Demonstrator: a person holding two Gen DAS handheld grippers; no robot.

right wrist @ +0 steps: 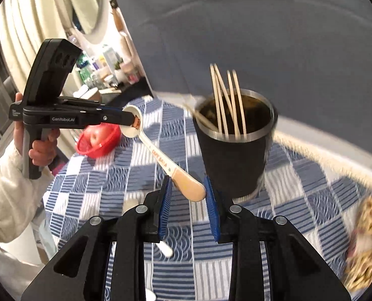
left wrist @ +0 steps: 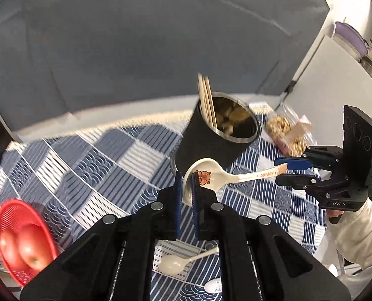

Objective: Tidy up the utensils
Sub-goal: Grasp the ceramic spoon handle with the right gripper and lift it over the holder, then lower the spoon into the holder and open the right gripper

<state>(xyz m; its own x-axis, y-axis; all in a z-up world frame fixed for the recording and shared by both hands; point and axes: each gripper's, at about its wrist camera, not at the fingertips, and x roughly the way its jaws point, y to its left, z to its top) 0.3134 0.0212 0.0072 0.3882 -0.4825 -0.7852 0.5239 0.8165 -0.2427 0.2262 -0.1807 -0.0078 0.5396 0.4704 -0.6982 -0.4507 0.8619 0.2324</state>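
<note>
You pinch the spoon bowl in your left gripper, its handle between the right gripper's spread jaws; next tip it into the cup at one o'clock.

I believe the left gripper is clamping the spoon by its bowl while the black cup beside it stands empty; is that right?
Not quite: the black cup is not empty. The right wrist view shows several wooden chopsticks standing in it. The rest holds: the left gripper has its jaws closed on the bowl of the spoon.
</note>
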